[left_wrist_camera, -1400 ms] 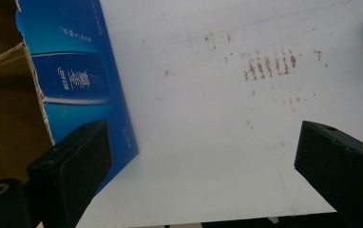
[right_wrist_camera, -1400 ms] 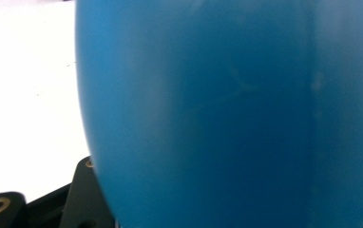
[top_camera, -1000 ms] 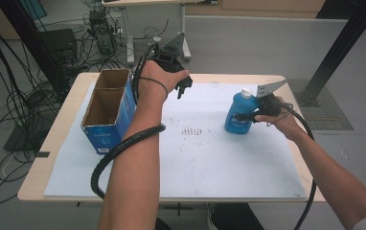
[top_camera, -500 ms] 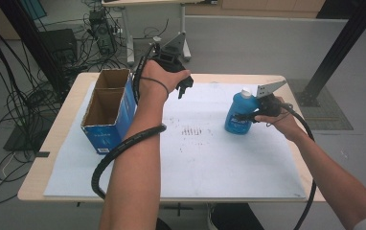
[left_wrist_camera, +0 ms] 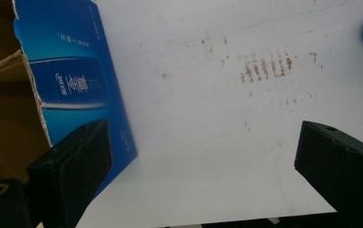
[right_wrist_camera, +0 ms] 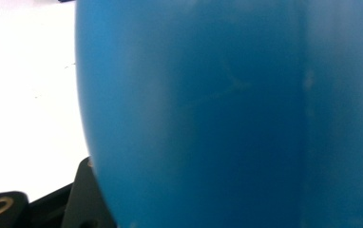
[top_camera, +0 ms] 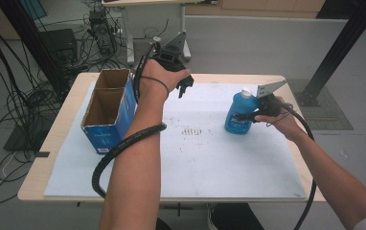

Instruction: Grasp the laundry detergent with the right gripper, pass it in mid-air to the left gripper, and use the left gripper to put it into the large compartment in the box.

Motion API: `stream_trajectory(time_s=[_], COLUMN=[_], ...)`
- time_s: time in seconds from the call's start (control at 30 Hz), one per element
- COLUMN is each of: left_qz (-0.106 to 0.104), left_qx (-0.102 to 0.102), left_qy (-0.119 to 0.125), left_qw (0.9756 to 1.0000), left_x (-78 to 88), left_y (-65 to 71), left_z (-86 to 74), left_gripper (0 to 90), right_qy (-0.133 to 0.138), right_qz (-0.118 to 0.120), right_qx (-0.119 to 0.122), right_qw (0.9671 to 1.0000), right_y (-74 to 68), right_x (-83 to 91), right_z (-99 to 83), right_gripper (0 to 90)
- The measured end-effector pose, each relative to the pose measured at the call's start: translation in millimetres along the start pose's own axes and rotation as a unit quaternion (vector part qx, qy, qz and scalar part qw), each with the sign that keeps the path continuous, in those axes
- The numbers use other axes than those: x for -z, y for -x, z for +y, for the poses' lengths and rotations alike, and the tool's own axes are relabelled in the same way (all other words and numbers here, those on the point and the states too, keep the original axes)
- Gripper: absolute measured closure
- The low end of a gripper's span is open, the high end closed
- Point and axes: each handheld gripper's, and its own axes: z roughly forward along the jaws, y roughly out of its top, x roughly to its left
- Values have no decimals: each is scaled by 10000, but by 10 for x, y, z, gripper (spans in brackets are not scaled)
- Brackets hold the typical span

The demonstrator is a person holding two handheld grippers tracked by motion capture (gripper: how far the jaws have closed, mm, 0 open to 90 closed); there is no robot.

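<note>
Jaws of the right gripper (top_camera: 248, 115) clamp the blue bottle (top_camera: 239, 115) standing right of the cardboard box (top_camera: 108, 111) on the white-sheeted table (top_camera: 229, 163), while the left gripper (left_wrist_camera: 203, 175), jaws spread wide and empty, hovers beside that box above the stained sheet.

change: none seen | left tongs (top_camera: 185, 88), bottle (top_camera: 240, 114) hold position

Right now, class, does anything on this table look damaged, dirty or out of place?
Yes. The white sheet carries reddish-brown smudges near its middle, and the blue cardboard box has a ragged, torn top edge. The blue bottle stands upright.
</note>
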Motion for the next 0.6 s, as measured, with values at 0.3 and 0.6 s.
stream_trajectory(time_s=[0.3, 0.6], left_qz=[-3, -15], left_qx=[-13, -32], left_qy=[1, 4], left_qw=[10000, 10000], left_x=[8, 6], left_y=[-6, -22], left_z=[14, 9], left_gripper=[58, 59], right_qy=[-2, 10], right_qz=[7, 27], right_qx=[-2, 4], right_qw=[10000, 10000], right_y=[1, 9], right_x=[1, 1], right_z=[0, -1], right_gripper=[441, 441])
